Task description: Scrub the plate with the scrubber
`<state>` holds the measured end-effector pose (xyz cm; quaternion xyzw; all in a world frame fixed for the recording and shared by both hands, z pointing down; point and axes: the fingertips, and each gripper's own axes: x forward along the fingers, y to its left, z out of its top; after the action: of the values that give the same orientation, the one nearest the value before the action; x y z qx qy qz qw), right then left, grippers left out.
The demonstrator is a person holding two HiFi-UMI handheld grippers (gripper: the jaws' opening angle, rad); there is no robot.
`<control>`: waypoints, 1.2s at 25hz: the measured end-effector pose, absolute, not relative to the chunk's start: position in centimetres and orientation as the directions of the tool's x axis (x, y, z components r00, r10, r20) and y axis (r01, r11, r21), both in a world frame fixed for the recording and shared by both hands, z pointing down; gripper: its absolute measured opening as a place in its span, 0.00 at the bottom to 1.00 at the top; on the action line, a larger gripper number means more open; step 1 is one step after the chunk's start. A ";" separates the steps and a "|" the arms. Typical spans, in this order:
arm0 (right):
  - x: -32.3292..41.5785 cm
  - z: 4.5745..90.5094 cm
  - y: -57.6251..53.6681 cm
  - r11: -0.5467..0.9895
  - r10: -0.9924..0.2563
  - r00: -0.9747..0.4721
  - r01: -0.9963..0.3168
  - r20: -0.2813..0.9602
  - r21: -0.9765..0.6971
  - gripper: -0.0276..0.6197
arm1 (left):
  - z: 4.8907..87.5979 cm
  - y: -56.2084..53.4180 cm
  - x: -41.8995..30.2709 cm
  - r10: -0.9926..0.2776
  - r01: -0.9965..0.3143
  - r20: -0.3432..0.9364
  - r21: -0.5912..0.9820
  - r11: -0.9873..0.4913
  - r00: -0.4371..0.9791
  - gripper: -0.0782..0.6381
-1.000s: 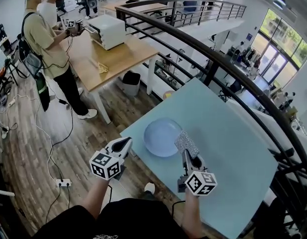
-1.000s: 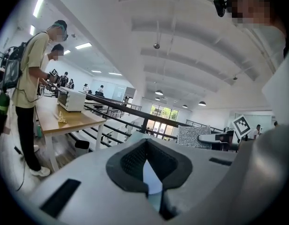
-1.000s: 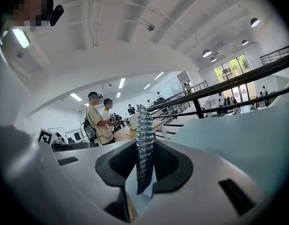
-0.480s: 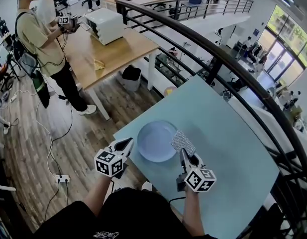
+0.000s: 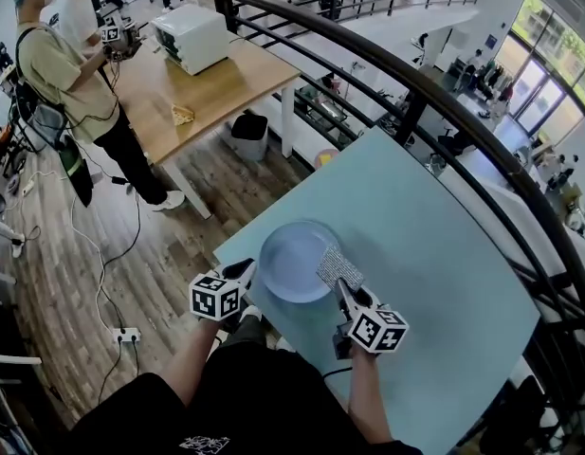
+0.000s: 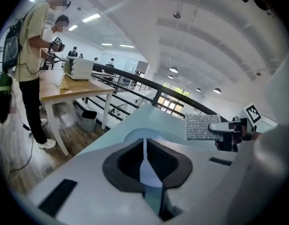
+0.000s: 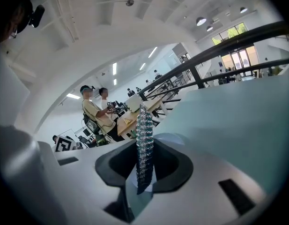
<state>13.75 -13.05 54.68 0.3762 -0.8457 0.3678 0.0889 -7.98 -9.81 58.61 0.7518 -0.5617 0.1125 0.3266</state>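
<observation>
Right gripper (image 5: 342, 291) clamps scrubber (image 5: 338, 269), hiding plate (image 5: 290, 259) rim; left gripper (image 5: 244, 271) closed beside plate.

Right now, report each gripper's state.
Left tongs: shut, empty.
Right tongs: shut on the scrubber.

The head camera looks from high up, steeply down on the blue table (image 5: 434, 254). The plate (image 5: 290, 254) lies close below it, by the table's near left corner. The left gripper (image 6: 144, 143) carries a camera low and right behind its jaws. It faces over the table toward the railing (image 6: 158, 90). The right gripper (image 7: 143, 146) carries one too, facing left toward the wooden desk (image 7: 135, 117). All three views share the plate, the scrubber (image 6: 200, 127) and that desk.
</observation>
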 end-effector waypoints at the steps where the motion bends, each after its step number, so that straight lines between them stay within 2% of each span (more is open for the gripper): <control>1: 13.6 55.3 -13.1 0.433 -0.558 -0.702 -0.701 0.443 -0.567 0.17 | 59.3 -10.1 -8.0 -0.759 -0.914 0.548 0.375 -0.152 0.351 0.12; 3: 13.2 56.7 -13.1 0.401 -0.534 -0.701 -0.703 0.473 -0.588 0.17 | 60.8 -10.8 -8.1 -0.734 -0.911 0.575 0.388 -0.143 0.360 0.13; 7: 12.9 59.4 -12.9 0.324 -0.498 -0.687 -0.714 0.530 -0.621 0.17 | 63.8 -11.8 -8.7 -0.692 -0.903 0.622 0.417 -0.104 0.367 0.21; 13: 11.3 62.0 -13.1 0.239 -0.472 -0.671 -0.722 0.571 -0.650 0.17 | 67.0 -13.5 -10.1 -0.628 -0.899 0.674 0.428 -0.097 0.388 0.24; 30: 7.1 68.6 -13.0 0.113 -0.271 -0.613 -0.786 0.742 -0.608 0.17 | 70.3 -16.4 -10.7 -0.488 -0.853 0.701 0.454 -0.257 0.521 0.25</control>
<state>7.07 -13.04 68.63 0.3729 -0.7087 0.5517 0.2331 -10.68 -16.38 70.29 0.7629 -0.4392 0.2161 0.4223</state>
